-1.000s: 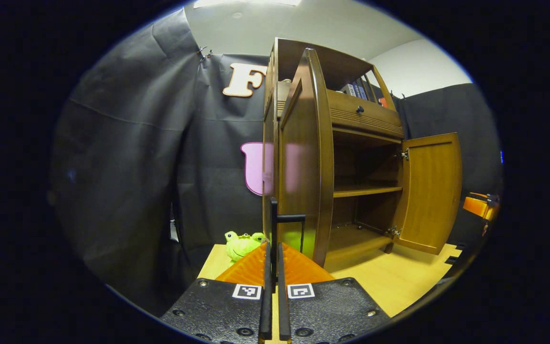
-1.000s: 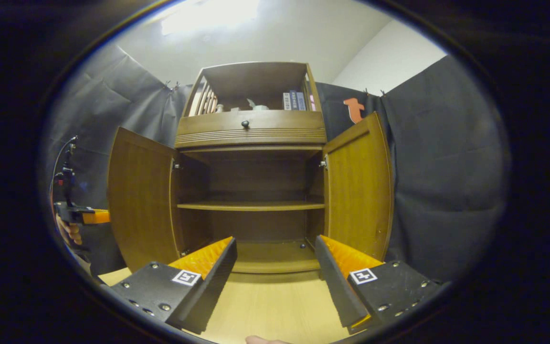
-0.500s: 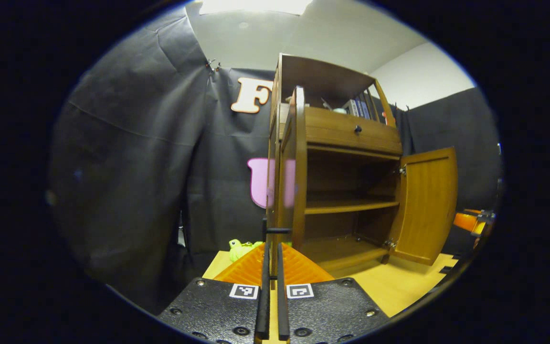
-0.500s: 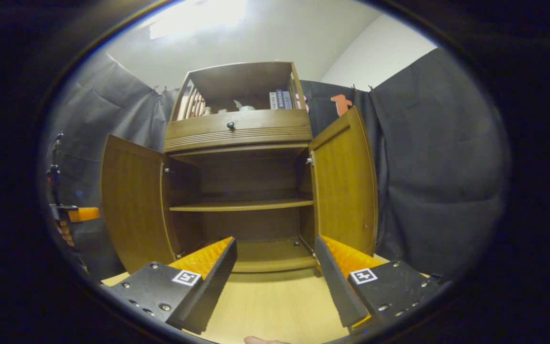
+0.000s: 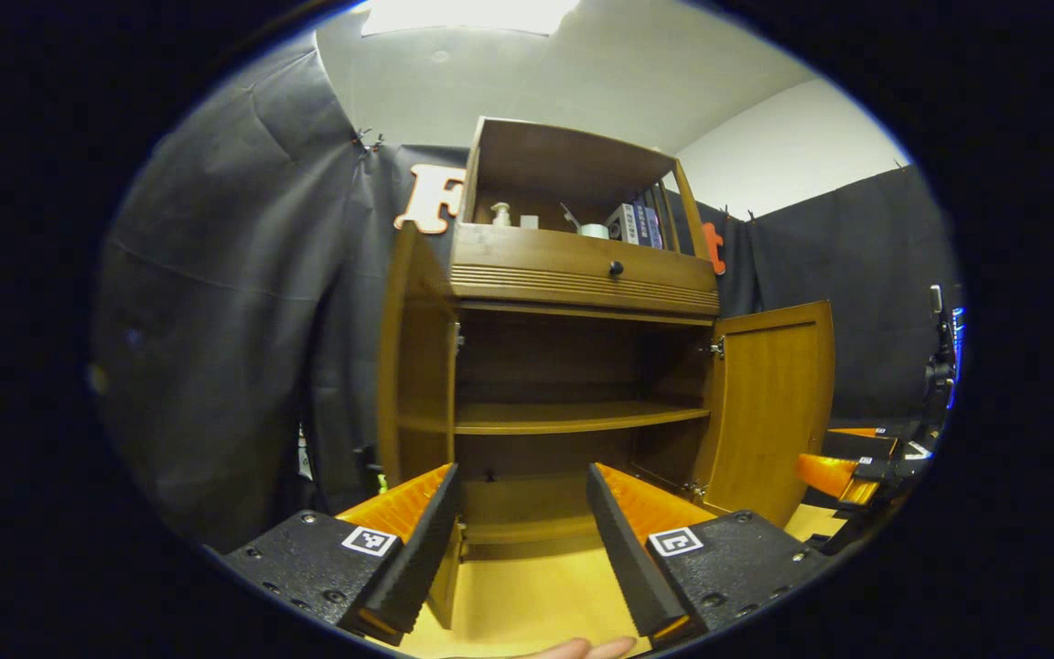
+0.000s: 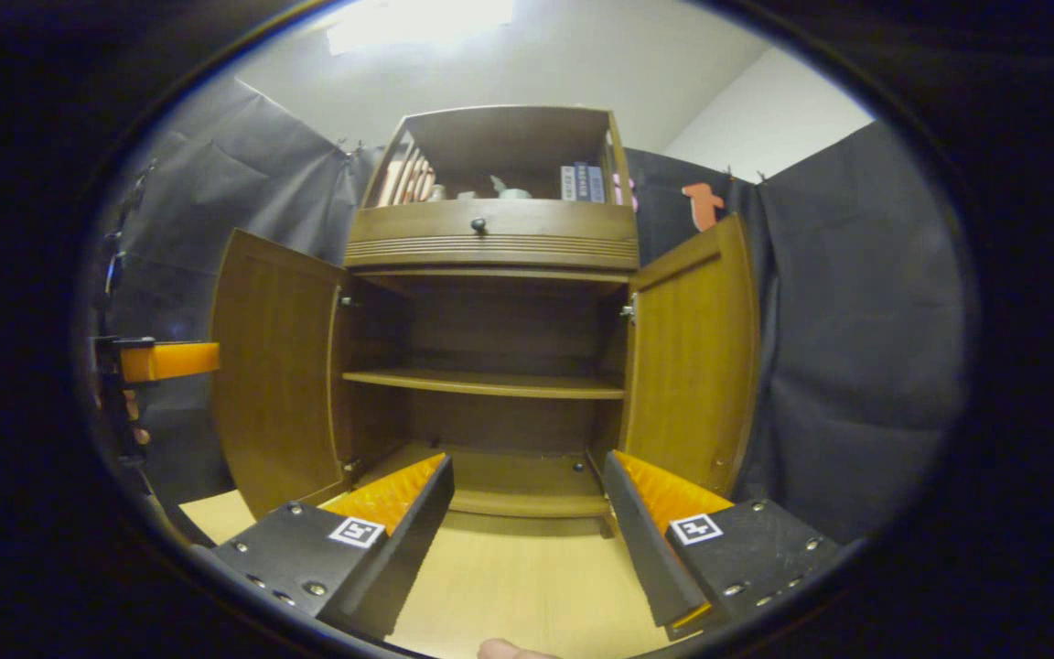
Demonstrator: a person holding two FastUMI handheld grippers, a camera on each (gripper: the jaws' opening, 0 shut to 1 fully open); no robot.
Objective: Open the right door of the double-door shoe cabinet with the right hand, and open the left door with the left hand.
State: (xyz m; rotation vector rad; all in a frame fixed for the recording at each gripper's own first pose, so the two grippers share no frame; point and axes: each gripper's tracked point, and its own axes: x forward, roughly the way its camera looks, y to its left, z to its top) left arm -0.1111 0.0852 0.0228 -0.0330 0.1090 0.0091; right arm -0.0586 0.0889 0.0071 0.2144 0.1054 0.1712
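A: Door status?
B: Shoe cabinet (image 6: 490,247) is sitting on the wooden tabletop (image 6: 518,586), left door (image 6: 275,375) and right door (image 6: 692,352) both swung wide.
A: Grippers?
B: Left gripper (image 5: 522,540) and right gripper (image 6: 527,531) are both hanging released, gripping nothing.

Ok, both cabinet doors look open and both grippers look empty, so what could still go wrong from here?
1. The brown wooden left door stands close beside the open left gripper, so a careless pullback might knock it partway shut.
2. The brown wooden right door stands just behind the open right gripper; a sideways swing could clip it.
3. The two grippers are near each other and could collide while withdrawing.
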